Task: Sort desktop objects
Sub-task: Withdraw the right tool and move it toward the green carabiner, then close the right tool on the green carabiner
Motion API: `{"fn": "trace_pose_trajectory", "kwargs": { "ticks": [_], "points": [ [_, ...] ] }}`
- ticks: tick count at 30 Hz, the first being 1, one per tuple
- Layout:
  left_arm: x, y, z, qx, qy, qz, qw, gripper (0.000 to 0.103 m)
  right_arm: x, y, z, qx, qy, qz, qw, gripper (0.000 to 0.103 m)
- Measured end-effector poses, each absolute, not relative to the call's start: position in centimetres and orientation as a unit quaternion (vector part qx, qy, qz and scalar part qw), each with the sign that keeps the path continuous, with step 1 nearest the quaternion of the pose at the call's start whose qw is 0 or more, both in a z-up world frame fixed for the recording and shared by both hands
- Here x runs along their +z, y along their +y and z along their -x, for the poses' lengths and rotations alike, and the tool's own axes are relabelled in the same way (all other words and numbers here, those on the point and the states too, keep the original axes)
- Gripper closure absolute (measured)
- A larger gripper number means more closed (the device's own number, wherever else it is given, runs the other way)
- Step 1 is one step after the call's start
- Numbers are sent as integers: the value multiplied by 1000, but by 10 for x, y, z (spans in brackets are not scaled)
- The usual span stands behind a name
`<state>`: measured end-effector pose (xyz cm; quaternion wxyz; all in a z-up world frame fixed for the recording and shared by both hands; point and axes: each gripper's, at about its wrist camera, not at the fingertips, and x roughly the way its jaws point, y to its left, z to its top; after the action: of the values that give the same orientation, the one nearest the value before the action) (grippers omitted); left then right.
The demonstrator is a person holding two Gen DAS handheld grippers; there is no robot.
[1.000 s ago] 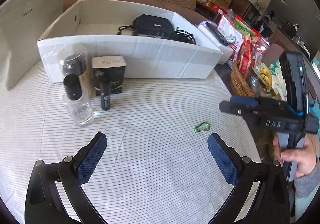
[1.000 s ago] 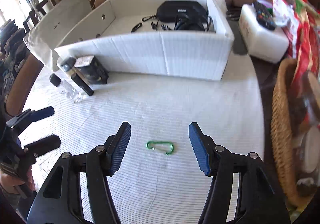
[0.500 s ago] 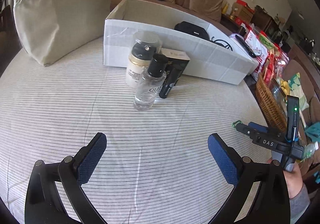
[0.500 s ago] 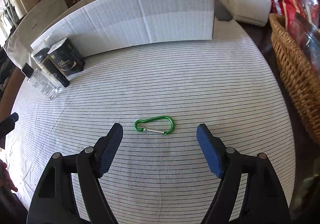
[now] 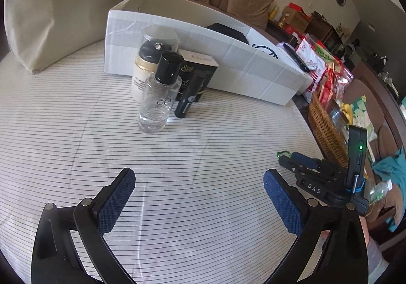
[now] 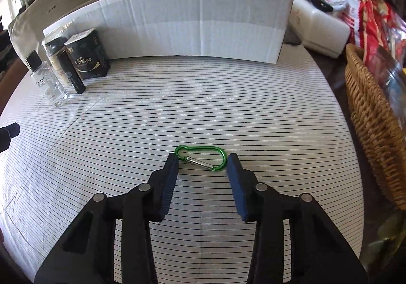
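Note:
A green carabiner lies flat on the striped tablecloth. My right gripper is low over the cloth, open, with its fingertips on either side of the carabiner and not clamped on it. It also shows in the left wrist view at the right edge, with the carabiner at its tips. My left gripper is open and empty above the cloth. A clear Olay bottle, a cream bottle, a black tube and a black carton stand in front of the white cardboard box.
A beige pouch stands at the far left of the table. A wicker basket with snack packets sits off the table's right edge. A white container stands right of the box. A sofa is behind.
My right gripper has dropped forward and narrowed, so its fingertips now flank the carabiner. My left gripper's view has shifted slightly, bringing the bottles closer.

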<state>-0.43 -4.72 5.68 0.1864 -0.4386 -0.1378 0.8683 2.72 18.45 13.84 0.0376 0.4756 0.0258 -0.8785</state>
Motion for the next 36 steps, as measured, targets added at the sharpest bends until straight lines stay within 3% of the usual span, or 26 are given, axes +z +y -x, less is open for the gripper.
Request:
{"fn": "trace_pose_trajectory", "kwargs": {
  "ticks": [3, 7, 10, 14, 18, 22, 25, 26, 33, 36],
  "points": [
    [56, -43, 6, 864, -142, 441, 198, 0, 139, 182, -27, -877, 27, -477, 46, 88],
    [54, -35, 7, 854, -154, 446, 222, 0, 141, 181, -25, -870, 21, -488, 65, 88],
    [55, -15, 4, 844, -126, 451, 263, 0, 147, 190, -22, -858, -27, -502, 105, 88],
    [56, 11, -5, 828, -113, 459, 301, 0, 161, 199, -19, -863, 2, -483, 144, 81],
    [56, 23, -6, 822, -124, 458, 315, 0, 157, 192, -6, -857, 58, -482, 171, 57],
    [55, 20, 1, 819, -141, 457, 317, 0, 138, 182, 1, -838, 108, -497, 195, 57],
    [51, 18, 8, 813, -161, 460, 319, 0, 136, 174, -3, -843, 123, -480, 211, 73],
    [49, 18, 10, 811, -163, 461, 320, 0, 136, 172, -4, -843, 123, -479, 211, 82],
    [34, 16, 19, 785, -215, 479, 329, 0, 139, 147, -22, -840, 106, -469, 252, 82],
    [28, 6, 23, 759, -277, 478, 346, 0, 157, 135, -32, -847, 96, -448, 271, 82]
  ]
}}
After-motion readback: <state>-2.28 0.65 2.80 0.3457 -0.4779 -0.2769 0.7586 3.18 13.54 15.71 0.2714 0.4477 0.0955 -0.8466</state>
